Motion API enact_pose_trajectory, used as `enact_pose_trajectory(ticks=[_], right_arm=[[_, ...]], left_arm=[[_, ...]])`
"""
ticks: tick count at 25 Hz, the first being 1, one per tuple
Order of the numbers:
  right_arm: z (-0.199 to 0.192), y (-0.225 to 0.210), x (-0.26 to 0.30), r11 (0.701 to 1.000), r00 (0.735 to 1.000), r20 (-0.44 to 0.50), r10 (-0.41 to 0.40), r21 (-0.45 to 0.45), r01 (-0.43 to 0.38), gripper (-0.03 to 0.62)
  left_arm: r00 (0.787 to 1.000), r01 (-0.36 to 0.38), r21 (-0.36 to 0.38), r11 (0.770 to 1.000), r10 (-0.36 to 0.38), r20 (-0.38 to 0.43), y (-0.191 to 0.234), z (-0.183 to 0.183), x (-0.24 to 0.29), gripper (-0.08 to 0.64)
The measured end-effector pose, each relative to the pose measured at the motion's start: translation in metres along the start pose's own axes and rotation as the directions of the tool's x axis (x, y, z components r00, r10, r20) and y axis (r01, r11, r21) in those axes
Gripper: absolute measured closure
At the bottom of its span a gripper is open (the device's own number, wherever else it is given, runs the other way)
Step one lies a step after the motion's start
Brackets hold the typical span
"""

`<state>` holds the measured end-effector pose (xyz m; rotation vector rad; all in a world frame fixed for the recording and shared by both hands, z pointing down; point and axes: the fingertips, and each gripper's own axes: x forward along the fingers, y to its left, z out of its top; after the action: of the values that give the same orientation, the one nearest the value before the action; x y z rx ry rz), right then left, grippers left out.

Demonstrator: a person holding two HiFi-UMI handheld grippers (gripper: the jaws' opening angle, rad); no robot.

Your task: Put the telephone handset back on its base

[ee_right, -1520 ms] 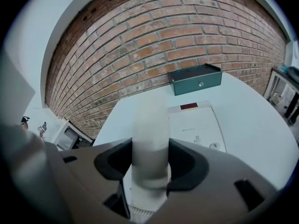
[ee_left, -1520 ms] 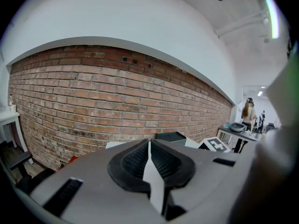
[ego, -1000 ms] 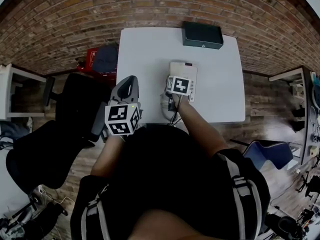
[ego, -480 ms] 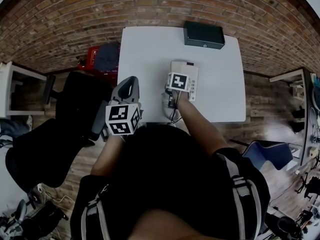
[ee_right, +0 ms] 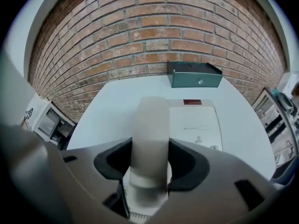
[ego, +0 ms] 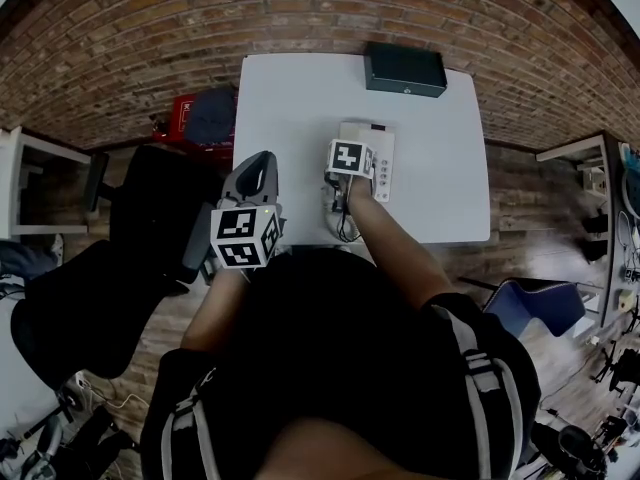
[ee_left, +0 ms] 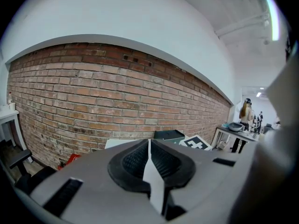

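In the right gripper view a pale telephone handset [ee_right: 149,134] stands lengthwise between the jaws of my right gripper [ee_right: 150,160], and both dark pads press on its sides. The white phone base [ee_right: 194,125] lies just right of the handset on the white table [ee_right: 112,111]. Seen from the head view, my right gripper [ego: 350,158] hovers over the base's [ego: 383,158] left side, hiding the handset, and the dark cord [ego: 345,223] trails toward the table's near edge. My left gripper [ego: 257,173] hangs off the table's left edge with its pads [ee_left: 135,160] together and nothing in them.
A dark green box [ego: 405,70] sits at the table's far edge against the brick wall. A black chair [ego: 150,208] and a red object [ego: 185,118] stand on the floor left of the table. Another table [ee_left: 233,132] and a person are far off to the right.
My right gripper has carried the handset a little farther from me and slightly left over the base. The left gripper has stayed put.
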<state>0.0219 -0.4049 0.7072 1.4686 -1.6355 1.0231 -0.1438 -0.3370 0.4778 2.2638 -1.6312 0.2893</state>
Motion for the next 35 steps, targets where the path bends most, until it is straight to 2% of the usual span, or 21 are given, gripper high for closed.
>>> enact_pose_trajectory(ticks=[3,9,12,14,15,17,19,21,24,27,30,32,33,35], right_arm=[[0.000,0.005,-0.001,1.000,1.000,0.013,0.025,-0.019,-0.025,0.376],[0.012,0.006,-0.023,0.996,0.989,0.123,0.084,-0.003,-0.084,0.357],[0.025,0.010,-0.042,0.993,0.967,0.224,0.119,-0.024,-0.116,0.357],[0.037,0.010,-0.056,0.991,0.938,0.319,0.135,-0.053,-0.125,0.359],[0.042,0.009,-0.063,0.990,0.921,0.364,0.140,-0.063,-0.125,0.378],[0.051,0.002,-0.081,0.992,0.895,0.428,0.125,-0.073,-0.104,0.569],[0.061,-0.001,-0.103,0.991,0.865,0.484,0.134,-0.082,-0.107,0.591],[0.072,0.000,-0.131,0.981,0.807,0.559,0.192,-0.103,-0.162,0.594],[0.090,0.005,-0.190,0.962,0.663,0.698,0.271,-0.181,-0.203,0.595],[0.103,0.001,-0.245,0.956,0.530,0.798,0.288,-0.207,-0.207,0.595],[0.107,-0.011,-0.288,0.964,0.420,0.869,0.262,-0.213,-0.161,0.595],[0.106,-0.021,-0.307,0.971,0.368,0.899,0.236,-0.207,-0.117,0.595],[0.104,-0.026,-0.312,0.975,0.357,0.908,0.220,-0.198,-0.097,0.595],[0.099,-0.036,-0.310,0.982,0.367,0.911,0.189,-0.175,-0.071,0.595]], left_arm=[[1.000,0.008,-0.001,1.000,-0.008,0.002,-0.002,0.000,0.001,0.545],[1.000,0.023,-0.007,1.000,-0.023,0.003,-0.001,0.001,0.005,0.545],[0.999,0.035,-0.008,0.999,-0.035,0.004,-0.003,0.001,0.008,0.545],[0.999,0.047,-0.004,0.999,-0.047,0.006,-0.005,0.001,0.011,0.545],[0.999,0.053,-0.002,0.999,-0.053,0.007,-0.007,0.001,0.012,0.545],[0.998,0.066,0.002,0.998,-0.066,0.010,-0.010,0.003,0.015,0.545],[0.997,0.077,0.006,0.997,-0.078,0.011,-0.013,0.006,0.019,0.545],[0.996,0.090,0.010,0.996,-0.090,0.013,-0.017,0.008,0.023,0.545],[0.993,0.113,0.022,0.993,-0.114,0.021,-0.026,0.015,0.028,0.545],[0.989,0.142,0.036,0.989,-0.143,0.035,-0.036,0.025,0.032,0.545],[0.984,0.170,0.040,0.985,-0.172,0.055,-0.048,0.035,0.033,0.545],[0.980,0.184,0.047,0.982,-0.187,0.071,-0.056,0.040,0.034,0.545],[0.978,0.190,0.050,0.981,-0.193,0.073,-0.058,0.040,0.035,0.545],[0.977,0.200,0.051,0.979,-0.203,0.066,-0.063,0.037,0.040,0.545]])
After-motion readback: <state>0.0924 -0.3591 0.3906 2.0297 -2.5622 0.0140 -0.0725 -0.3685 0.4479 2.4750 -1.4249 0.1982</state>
